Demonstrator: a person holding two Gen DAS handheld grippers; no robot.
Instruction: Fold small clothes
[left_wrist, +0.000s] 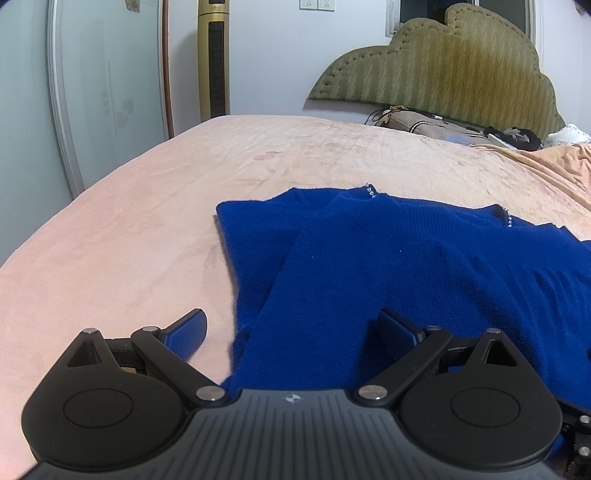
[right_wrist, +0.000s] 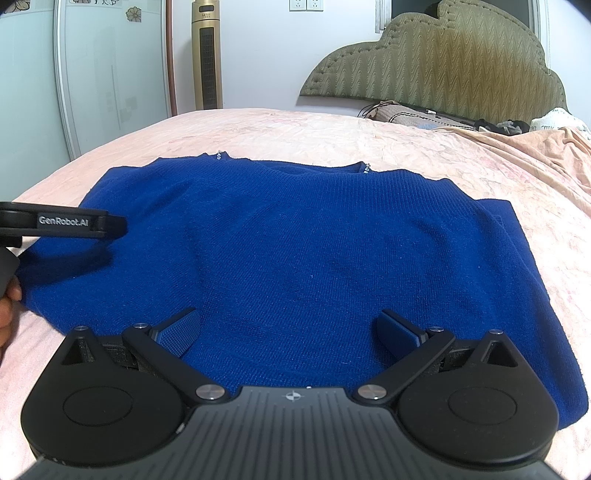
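A royal-blue knit sweater (right_wrist: 314, 251) lies flat on the pink bedspread (right_wrist: 295, 129), neckline with small beads toward the headboard. In the left wrist view the sweater (left_wrist: 388, 258) shows a sleeve folded across its body. My left gripper (left_wrist: 291, 332) hovers open over the sweater's left hem edge, one pad (left_wrist: 186, 338) above the bedspread, the other above the knit. My right gripper (right_wrist: 288, 332) is open above the lower middle of the sweater, holding nothing. The left gripper's black body (right_wrist: 62, 223) and a hand (right_wrist: 9, 295) appear at the left edge of the right wrist view.
An olive padded headboard (right_wrist: 443, 59) stands at the far right, with pillows and dark small items (right_wrist: 506, 125) below it. A gold tower fan (right_wrist: 207, 55) and a glass wardrobe door (right_wrist: 110, 74) stand beyond the bed. Bare bedspread (left_wrist: 110, 240) stretches left of the sweater.
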